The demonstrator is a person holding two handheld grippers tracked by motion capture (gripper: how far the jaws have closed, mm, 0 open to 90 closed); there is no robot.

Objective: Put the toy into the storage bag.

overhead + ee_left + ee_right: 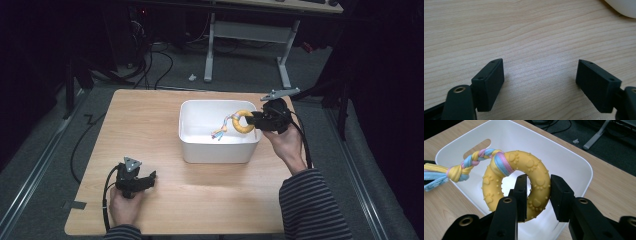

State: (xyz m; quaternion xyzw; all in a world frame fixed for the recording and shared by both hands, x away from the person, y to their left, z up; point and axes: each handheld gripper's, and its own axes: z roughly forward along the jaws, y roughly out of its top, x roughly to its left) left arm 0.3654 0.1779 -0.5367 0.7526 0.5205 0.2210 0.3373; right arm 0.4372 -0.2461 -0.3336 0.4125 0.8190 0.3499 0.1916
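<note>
wood-grain table [529, 32], knobbly rubber ring [536, 182]

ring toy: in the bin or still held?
Held. The right gripper clamps the yellow ring above the white bin; its braided tail dangles inside.

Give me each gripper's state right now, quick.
Left gripper: open, holding nothing, fingers wide apart over the bare table.
Right gripper: closed on the yellow ring toy, held over the white bin.
</note>
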